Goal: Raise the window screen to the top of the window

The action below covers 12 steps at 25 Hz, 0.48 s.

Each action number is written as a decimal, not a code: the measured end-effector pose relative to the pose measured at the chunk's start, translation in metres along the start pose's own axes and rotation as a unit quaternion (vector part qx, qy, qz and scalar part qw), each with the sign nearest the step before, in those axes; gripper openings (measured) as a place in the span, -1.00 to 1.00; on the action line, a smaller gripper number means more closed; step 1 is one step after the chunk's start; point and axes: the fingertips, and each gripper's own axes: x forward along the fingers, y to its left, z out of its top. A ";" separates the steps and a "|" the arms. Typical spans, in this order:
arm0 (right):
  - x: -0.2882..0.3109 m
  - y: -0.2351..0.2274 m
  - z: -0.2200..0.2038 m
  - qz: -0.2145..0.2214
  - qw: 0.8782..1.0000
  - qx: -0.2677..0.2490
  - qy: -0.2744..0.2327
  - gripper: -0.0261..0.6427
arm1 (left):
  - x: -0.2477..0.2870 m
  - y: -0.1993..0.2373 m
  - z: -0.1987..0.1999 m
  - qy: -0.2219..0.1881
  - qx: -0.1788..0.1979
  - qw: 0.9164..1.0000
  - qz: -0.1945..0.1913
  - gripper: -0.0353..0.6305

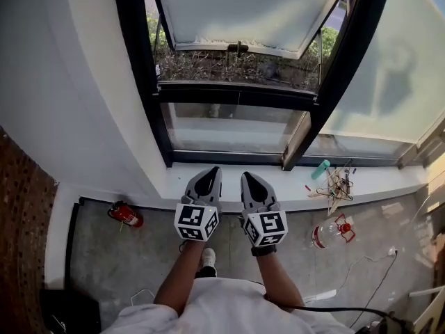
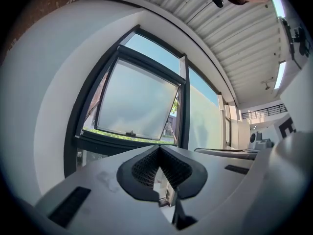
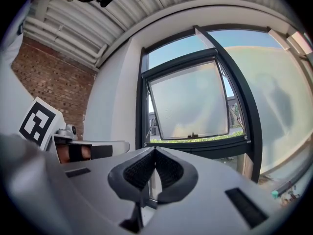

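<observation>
A black-framed window [image 1: 139,82] fills the wall ahead. Its frosted upper sash [image 1: 243,9] is tilted open outward, with a small handle [image 1: 238,47] on its bottom rail. Below a black crossbar [image 1: 236,94] is a fixed glass pane [image 1: 229,127]. I cannot make out a separate screen. My left gripper [image 1: 208,177] and right gripper [image 1: 252,180] are side by side over the white sill [image 1: 174,183], pointing level at the window, both shut and empty. The left gripper view shows the sash [image 2: 137,102] beyond the shut left gripper [image 2: 159,149]. The right gripper view shows the sash [image 3: 190,102] past the right gripper [image 3: 154,151].
A red fire extinguisher [image 1: 125,214] lies on the grey floor at the left. On the right are a plastic bottle with a red cap [image 1: 330,233], a tangle of wires [image 1: 338,184], a teal object [image 1: 320,169] and a white cable [image 1: 361,263]. A brick wall [image 1: 21,221] stands at the far left.
</observation>
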 end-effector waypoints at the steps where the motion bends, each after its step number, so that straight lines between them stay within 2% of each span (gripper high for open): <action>1: 0.013 -0.001 -0.001 -0.003 1.000 0.000 0.002 -0.92 | 0.008 0.010 0.003 0.000 -0.001 1.000 -0.005 -0.89; 8: 0.084 -0.023 -0.021 -0.011 0.999 0.002 0.036 -0.92 | 0.074 0.052 -0.021 0.036 -0.028 0.998 -0.044 -0.89; 12: 0.122 -0.060 -0.023 -0.010 0.999 0.004 0.031 -0.92 | 0.121 0.071 -0.028 0.035 -0.033 0.998 -0.038 -0.89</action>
